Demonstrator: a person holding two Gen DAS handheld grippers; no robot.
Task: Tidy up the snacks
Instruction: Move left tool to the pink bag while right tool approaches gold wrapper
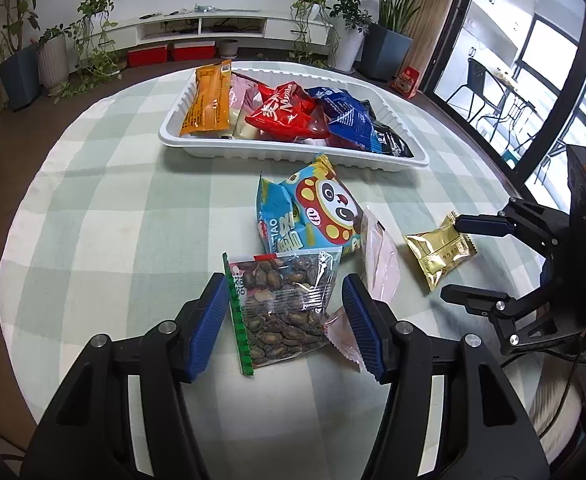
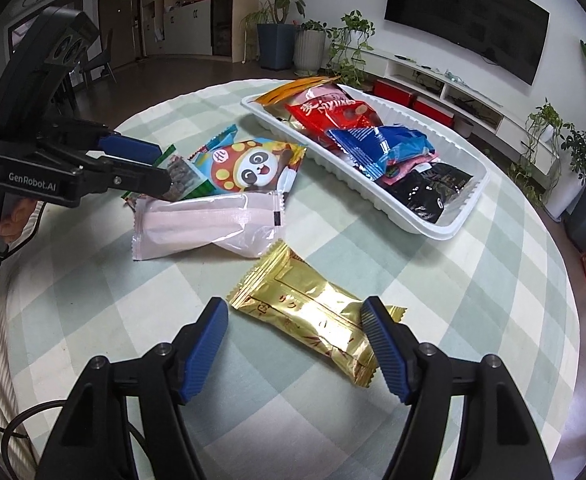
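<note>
While both jaws gape wide, left gripper (image 1: 285,320) straddles seed packet (image 1: 283,304), right gripper (image 2: 297,344) gold packet (image 2: 313,316); four loose packets lower frame, white tray (image 1: 293,152) upper centre.

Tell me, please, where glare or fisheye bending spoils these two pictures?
Left wrist view: the clear seed packet glints, and the window frame bows strongly. Right wrist view: the gold packet shines, the pink wrapper glints, and the corners go black.

light: even daylight, brightest from the glass doors (image 1: 533,92) at right of the left wrist view | shadows: soft, faint under the tray (image 1: 293,156) | glare: highlights on the gold packet (image 2: 313,316) and clear seed bag (image 1: 285,300) | focus: sharp centre | distortion: strong fisheye bending, dark vignetted corners
</note>
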